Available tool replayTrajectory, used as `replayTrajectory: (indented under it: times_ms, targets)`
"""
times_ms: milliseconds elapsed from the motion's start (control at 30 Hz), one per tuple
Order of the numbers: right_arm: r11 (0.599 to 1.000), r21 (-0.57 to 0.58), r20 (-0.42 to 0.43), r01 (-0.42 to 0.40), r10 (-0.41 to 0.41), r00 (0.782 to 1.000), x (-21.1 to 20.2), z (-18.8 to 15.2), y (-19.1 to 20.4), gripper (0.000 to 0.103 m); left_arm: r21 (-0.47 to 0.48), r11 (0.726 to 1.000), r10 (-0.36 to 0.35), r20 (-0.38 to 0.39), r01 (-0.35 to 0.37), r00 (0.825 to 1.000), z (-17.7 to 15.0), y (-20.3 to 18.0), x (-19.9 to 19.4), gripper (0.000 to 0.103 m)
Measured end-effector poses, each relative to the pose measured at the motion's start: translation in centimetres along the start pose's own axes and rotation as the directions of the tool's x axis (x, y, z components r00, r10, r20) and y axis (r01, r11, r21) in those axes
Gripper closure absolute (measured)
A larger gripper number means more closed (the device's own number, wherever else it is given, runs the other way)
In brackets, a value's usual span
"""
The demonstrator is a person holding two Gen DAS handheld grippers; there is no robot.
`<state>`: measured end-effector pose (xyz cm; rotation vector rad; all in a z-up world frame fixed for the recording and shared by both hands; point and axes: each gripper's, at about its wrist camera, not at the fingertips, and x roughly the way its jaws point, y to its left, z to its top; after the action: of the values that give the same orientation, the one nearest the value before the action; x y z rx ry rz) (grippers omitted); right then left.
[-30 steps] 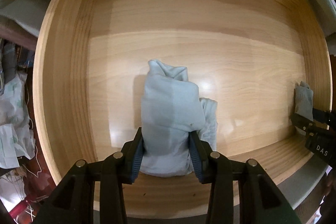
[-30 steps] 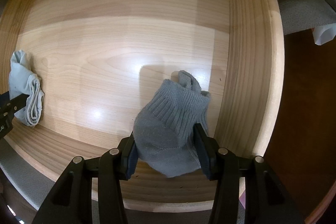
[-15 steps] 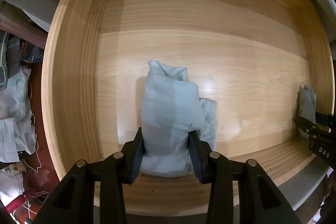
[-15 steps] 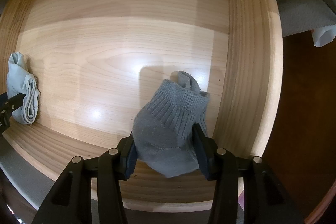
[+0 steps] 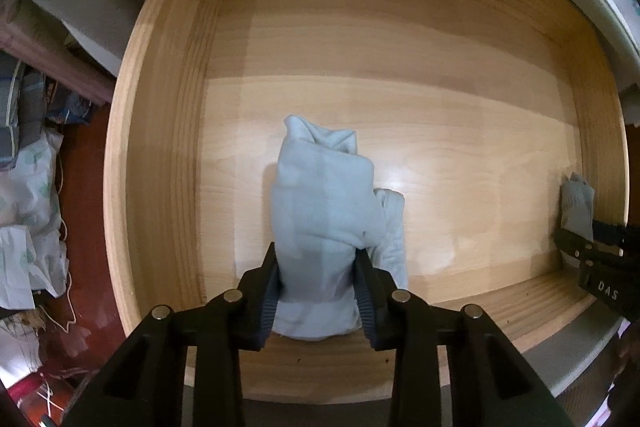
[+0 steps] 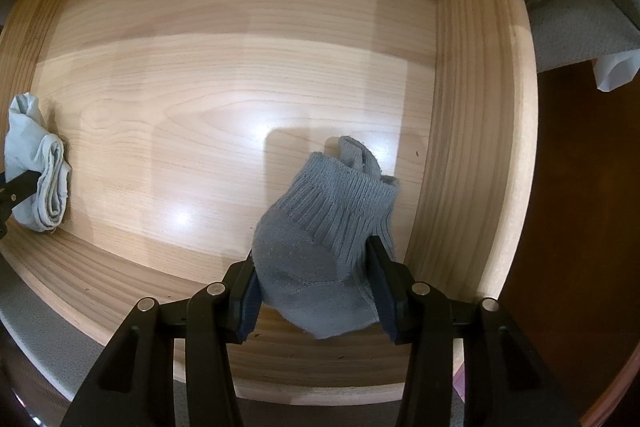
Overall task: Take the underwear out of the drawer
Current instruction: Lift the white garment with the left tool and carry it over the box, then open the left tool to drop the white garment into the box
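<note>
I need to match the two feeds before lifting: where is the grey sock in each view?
Left wrist: the grey sock sits at the far right edge, by the drawer's right wall, in the right tool.
Right wrist: centre-bottom, clamped between that tool's fingers.
Shared landmark: the light blue roll, centre in the left view, far left in the right view.

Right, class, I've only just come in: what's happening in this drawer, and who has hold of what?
A person works two handheld grippers over an open wooden drawer. The left gripper is shut on a pale blue folded garment; the right gripper is shut on a grey ribbed sock. Both items are held above the drawer floor, not yet clear of it.
</note>
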<state>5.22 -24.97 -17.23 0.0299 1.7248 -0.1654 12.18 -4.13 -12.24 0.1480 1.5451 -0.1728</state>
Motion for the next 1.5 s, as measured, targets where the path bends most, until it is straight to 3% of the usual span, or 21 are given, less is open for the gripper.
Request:
replayTrajectory:
  times_ms: [300,667,900,1067,1267,1367,1500]
  targets:
    - [1.0,0.003,0.003,-0.004,0.004,1.0,-0.1,-0.1,-0.1,0.06,-0.004,1.0,-0.004,0.065,0.004,0.998,-1.4,0.1,-3.0,0.07]
    - [1.0,0.002,0.004,-0.003,0.003,1.0,-0.3,-0.1,0.0,0.06,0.02,1.0,-0.017,0.185,0.014,0.983,-3.2,0.7,-11.1,0.07]
    - [1.0,0.003,0.003,-0.003,0.003,1.0,-0.5,0.0,0.1,0.06,0.059,0.998,-0.053,0.309,0.036,0.95,-2.4,1.2,-19.6,0.07]
    - [1.0,0.002,0.004,-0.003,0.003,1.0,-0.5,0.0,0.1,0.06,0.089,0.995,-0.073,0.408,0.04,0.91,-0.6,1.2,-26.1,0.07]
    - [1.0,0.002,0.007,-0.007,0.007,1.0,-0.7,0.0,0.0,0.061,0.096,0.995,-0.036,0.518,-0.016,0.855,3.7,0.2,-31.9,0.069]
    - [1.0,0.002,0.008,-0.006,0.006,1.0,-0.8,0.0,0.0,0.061,0.086,0.996,-0.019,0.525,-0.031,0.851,6.1,-0.6,-32.5,0.069]
    - [1.0,0.004,0.009,-0.01,0.01,1.0,-1.0,0.0,-0.3,0.059,0.076,0.997,-0.016,0.513,-0.027,0.859,9.9,-1.7,-32.0,0.069]
